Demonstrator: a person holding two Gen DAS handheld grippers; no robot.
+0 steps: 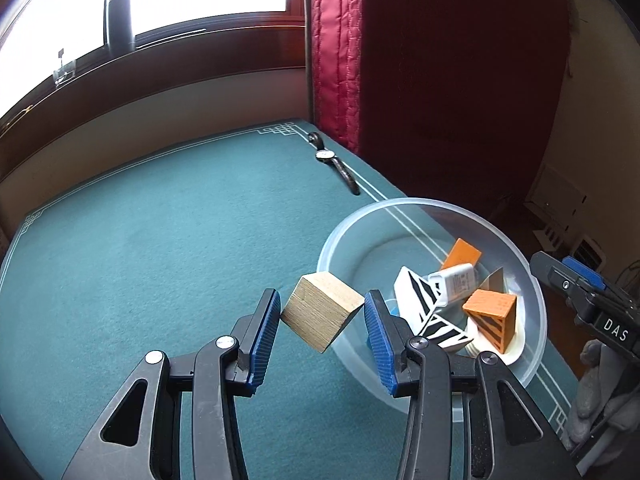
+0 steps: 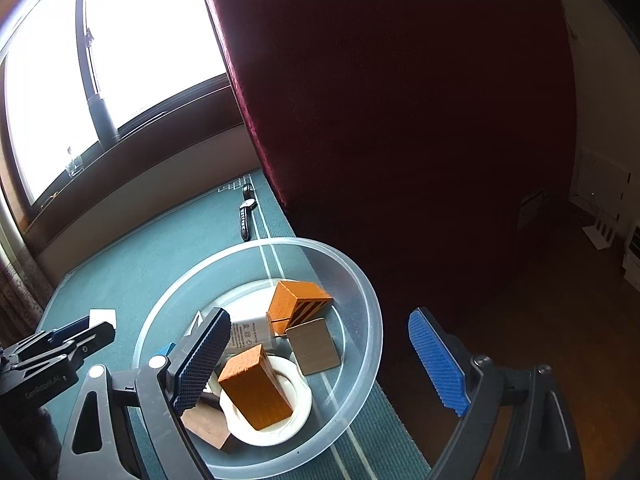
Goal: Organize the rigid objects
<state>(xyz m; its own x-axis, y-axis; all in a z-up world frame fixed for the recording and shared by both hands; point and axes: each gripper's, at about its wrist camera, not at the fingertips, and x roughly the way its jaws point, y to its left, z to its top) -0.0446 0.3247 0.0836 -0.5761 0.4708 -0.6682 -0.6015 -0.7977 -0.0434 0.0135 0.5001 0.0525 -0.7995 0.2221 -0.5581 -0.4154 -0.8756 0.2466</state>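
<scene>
We are pinching a wooden cube [image 1: 322, 311] in our left gripper [image 1: 322, 336] beside the clear bowl [image 1: 532, 280], right gripper [image 2: 320, 360] gaping wide, holding nothing.

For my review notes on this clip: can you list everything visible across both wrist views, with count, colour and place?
Wooden cube: one, pale wood, clamped in the left gripper beside the bowl.
Bowl: one, clear plastic, on the mat's right edge.
Orange blocks: at least two, orange with black stripes, in the bowl.
Brown block: one, in the bowl.
White charger: one, in the bowl.
Striped pieces: white and black, in the bowl; count unclear.
Wristwatch: one, dark strap, far edge of the mat.
Mat: one, teal.
Curtain: red, behind.
Left gripper: shut on the cube.
Right gripper: open, over the bowl.
</scene>
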